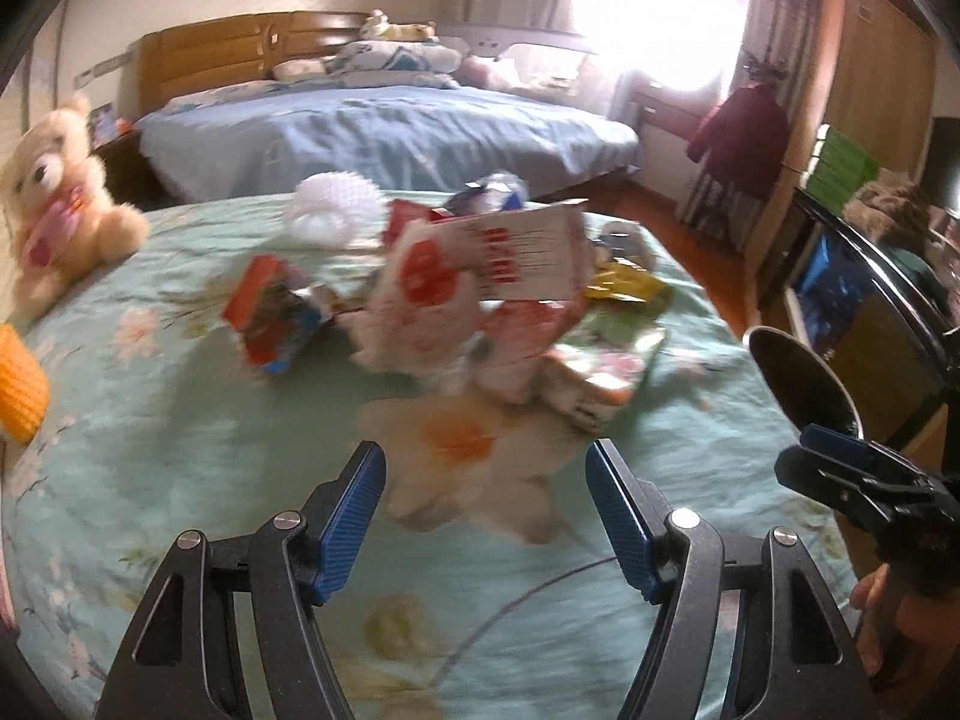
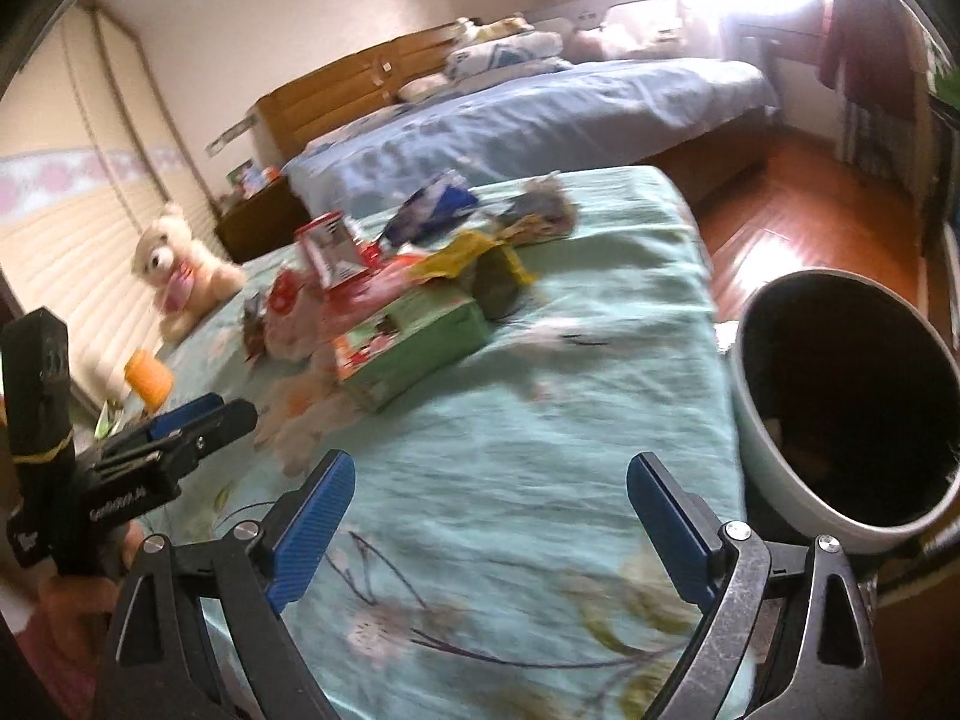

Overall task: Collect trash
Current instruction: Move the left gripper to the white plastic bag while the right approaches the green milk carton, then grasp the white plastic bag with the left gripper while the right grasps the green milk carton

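A pile of trash lies on a bed with a green floral cover (image 1: 180,420): a red-and-white carton (image 1: 516,258), a crumpled red wrapper (image 1: 270,318), a green flat box (image 2: 414,336) and a yellow wrapper (image 2: 474,258). My left gripper (image 1: 486,516) is open and empty, short of the pile. My right gripper (image 2: 489,516) is open and empty over the cover (image 2: 540,420). A round bin with a dark inside (image 2: 852,408) stands just right of the bed. The left gripper also shows at the left of the right wrist view (image 2: 198,420).
A teddy bear (image 1: 54,204) and an orange object (image 1: 21,384) sit at the bed's left side. A white spiky ball (image 1: 336,204) lies behind the pile. A second bed with a blue sheet (image 1: 384,132) stands beyond. Wooden floor (image 2: 810,228) lies to the right.
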Available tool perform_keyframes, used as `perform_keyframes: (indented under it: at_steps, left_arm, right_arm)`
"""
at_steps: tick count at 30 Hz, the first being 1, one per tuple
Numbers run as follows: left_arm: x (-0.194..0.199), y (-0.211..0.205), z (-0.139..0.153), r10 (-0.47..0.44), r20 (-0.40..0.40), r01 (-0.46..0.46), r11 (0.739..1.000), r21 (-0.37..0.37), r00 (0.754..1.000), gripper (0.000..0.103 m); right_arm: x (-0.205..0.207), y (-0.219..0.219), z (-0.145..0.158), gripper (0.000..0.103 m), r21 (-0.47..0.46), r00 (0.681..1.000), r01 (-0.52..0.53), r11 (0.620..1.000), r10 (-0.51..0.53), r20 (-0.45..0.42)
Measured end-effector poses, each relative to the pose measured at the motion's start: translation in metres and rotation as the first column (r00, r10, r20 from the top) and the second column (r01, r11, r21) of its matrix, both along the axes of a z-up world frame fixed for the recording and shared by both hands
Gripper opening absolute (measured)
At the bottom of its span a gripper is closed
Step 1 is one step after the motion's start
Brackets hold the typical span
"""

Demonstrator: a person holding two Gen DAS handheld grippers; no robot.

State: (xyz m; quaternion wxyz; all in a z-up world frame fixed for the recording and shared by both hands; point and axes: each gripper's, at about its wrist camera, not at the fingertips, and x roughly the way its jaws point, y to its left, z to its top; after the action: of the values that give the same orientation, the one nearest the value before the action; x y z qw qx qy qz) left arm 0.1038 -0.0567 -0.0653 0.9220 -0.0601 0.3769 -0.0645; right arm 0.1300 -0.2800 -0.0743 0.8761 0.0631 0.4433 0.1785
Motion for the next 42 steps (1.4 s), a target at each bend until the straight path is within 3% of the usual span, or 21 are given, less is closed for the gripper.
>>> perform_keyframes:
  at_steps: [10,13,30,33,34,36,39,40,42]
  left_arm:
    - [0.005,0.014,0.011,0.051,-0.003,-0.051,0.999,-0.006,0.999,0.069]
    - [0.014,0.018,0.012,0.054,-0.008,-0.054,0.999,-0.003,0.998,0.069]
    - [0.102,0.030,-0.004,0.000,-0.061,-0.001,1.000,-0.006,0.998,0.066]
    - [0.110,0.029,-0.009,-0.026,-0.074,0.024,0.999,-0.026,0.997,0.051]
    - [0.113,0.029,-0.012,-0.039,-0.086,0.036,0.999,-0.037,0.996,0.037]
    - [0.115,0.028,-0.016,-0.045,-0.097,0.042,0.998,-0.039,0.994,0.028]
    - [0.111,0.028,-0.014,-0.054,-0.081,0.051,0.998,-0.038,0.995,0.023]
    - [0.110,0.028,-0.014,-0.055,-0.076,0.052,0.998,-0.040,0.996,0.022]
    - [0.104,0.028,-0.012,-0.054,-0.066,0.051,0.998,-0.044,0.996,0.021]
  right_arm:
    - [0.015,0.034,-0.008,0.093,0.007,0.993,-0.114,0.993,0.114,-0.013]
    - [0.022,0.044,-0.009,0.093,-0.030,0.986,-0.164,0.986,0.164,-0.005]
    - [0.074,0.068,-0.029,0.093,-0.075,0.947,-0.319,0.945,0.316,-0.052]
    - [0.080,0.069,-0.030,0.093,-0.068,0.945,-0.327,0.943,0.323,-0.058]
    - [0.082,0.070,-0.031,0.093,-0.065,0.944,-0.328,0.942,0.324,-0.058]
    - [0.083,0.070,-0.031,0.092,-0.063,0.944,-0.327,0.943,0.324,-0.057]
    - [0.083,0.069,-0.032,0.086,-0.064,0.948,-0.315,0.947,0.311,-0.061]
    - [0.081,0.068,-0.031,0.063,-0.055,0.949,-0.313,0.948,0.310,-0.059]
    - [0.078,0.065,-0.030,0.048,0.000,0.949,-0.307,0.952,0.306,-0.076]
